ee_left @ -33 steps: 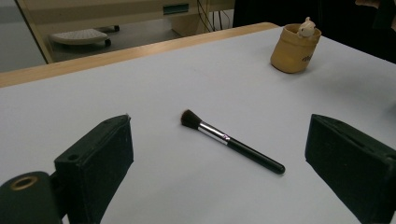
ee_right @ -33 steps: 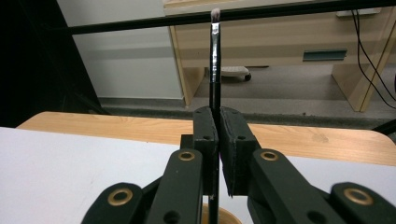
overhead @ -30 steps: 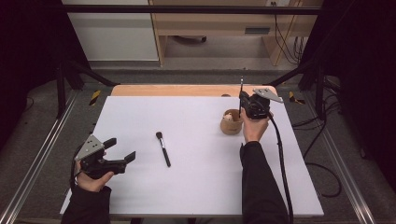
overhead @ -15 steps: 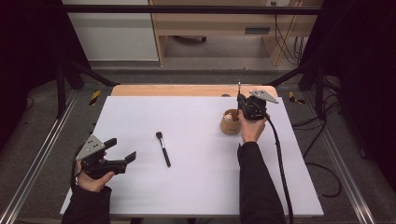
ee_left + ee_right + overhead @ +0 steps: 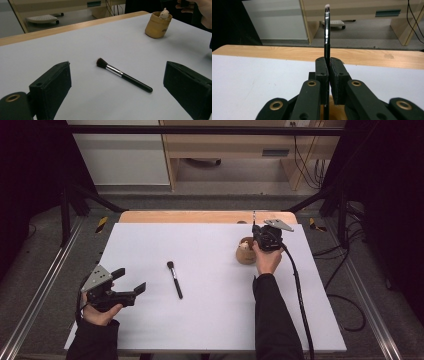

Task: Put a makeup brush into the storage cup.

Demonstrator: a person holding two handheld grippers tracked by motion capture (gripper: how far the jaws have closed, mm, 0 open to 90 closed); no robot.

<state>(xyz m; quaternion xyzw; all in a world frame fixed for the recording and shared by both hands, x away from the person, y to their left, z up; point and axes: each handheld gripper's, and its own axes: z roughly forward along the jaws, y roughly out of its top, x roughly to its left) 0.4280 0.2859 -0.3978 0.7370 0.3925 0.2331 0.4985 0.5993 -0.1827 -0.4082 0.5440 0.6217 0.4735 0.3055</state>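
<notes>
Shifted slightly leftward and nearer since a second ago: right tongs (image 5: pixel 254 222), now directly above the tan cup (image 5: pixel 245 251) at the far right of the white surface (image 5: pixel 210 320). Clenched tight on a thin brush (image 5: pixel 327 30), held upright, pale tip up, handle pinched between the pads. Left tongs (image 5: pixel 129 281) unmoved at the near left, spread wide, grasping nothing. Between them and the cup, flat on the surface, a black makeup brush (image 5: pixel 174 279), bristles toward the far side.
</notes>
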